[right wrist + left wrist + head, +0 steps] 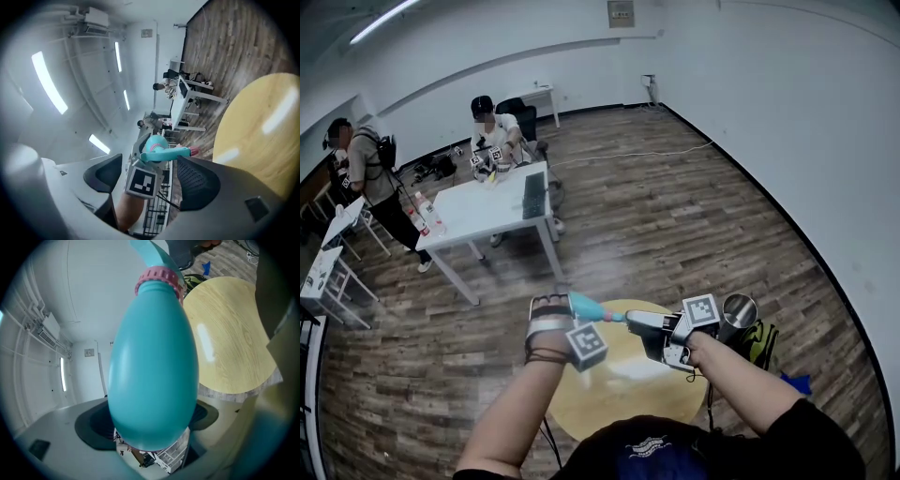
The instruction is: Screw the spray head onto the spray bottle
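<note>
A teal egg-shaped spray bottle (pixel 152 366) fills the left gripper view, with my left gripper (pixel 151 420) shut on its body. A pink collar (pixel 159 278) rings its neck, and the teal spray head (pixel 151 254) sits above the collar. In the head view the bottle (pixel 584 306) lies level over the round table, held by the left gripper (pixel 567 317), with its spray head (pixel 613 317) pointing right. My right gripper (pixel 643 324) hangs just right of the head, jaws open and nothing between them. In the right gripper view the spray head (pixel 168 153) shows beyond the open right gripper (pixel 150 176).
A round light-wood table (pixel 623 389) lies below both grippers. A metal cup (pixel 738 312) stands at its right edge, beside a dark bag (pixel 761 343) on the floor. Farther back, people sit and stand at a white table (pixel 478 214).
</note>
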Demonstrator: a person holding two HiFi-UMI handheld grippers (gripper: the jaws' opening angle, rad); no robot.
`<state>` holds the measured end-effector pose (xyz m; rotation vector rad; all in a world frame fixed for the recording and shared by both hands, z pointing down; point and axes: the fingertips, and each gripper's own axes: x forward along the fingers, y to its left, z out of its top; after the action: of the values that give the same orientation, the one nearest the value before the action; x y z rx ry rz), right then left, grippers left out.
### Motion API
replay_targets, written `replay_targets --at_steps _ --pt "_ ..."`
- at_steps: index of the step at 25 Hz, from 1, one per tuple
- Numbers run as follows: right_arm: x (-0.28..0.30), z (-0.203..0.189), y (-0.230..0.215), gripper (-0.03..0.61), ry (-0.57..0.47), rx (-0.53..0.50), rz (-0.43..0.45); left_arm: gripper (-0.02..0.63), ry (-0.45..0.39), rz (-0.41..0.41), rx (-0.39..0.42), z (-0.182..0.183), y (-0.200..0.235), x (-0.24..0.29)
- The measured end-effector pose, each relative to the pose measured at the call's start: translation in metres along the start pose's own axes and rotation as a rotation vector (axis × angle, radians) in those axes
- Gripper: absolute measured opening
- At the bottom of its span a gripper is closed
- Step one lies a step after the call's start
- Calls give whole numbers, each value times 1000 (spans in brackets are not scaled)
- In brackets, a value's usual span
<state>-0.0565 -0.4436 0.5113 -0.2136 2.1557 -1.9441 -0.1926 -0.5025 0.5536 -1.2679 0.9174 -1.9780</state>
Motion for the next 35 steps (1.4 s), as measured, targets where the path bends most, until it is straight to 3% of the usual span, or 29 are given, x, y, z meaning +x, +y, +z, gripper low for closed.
replay_targets --at_steps 5,8,10,12,17,20,25,32,35 --pt "5 3 -10 391 -30 21 -18 456 -19 0 -18 2 1 -3" --pt "3 11 -11 335 -78 -9 -43 456 -32 -4 -28 6 0 -8" --pt "1 15 -11 263 -97 -52 -74 456 -37 -15 -35 8 -2 -9" --pt "2 15 -8 247 -92 -100 -84 456 -35 -33 -41 8 -4 -9" --pt "13 1 5 165 -13 -320 -111 456 -40 -74 -55 8 -12 -5" --pt "15 1 10 152 39 -486 -162 456 -52 -88 -78 8 -14 -4" --pt "13 -9 14 142 107 -681 -225 456 -78 -127 -120 14 -15 -6" --pt "11 -12 14 158 193 -1061 -353 456 -116 -136 -160 18 -11 -3" --pt "11 -20 16 206 228 -1121 -334 456 -117 -126 -166 17 -9 -1"
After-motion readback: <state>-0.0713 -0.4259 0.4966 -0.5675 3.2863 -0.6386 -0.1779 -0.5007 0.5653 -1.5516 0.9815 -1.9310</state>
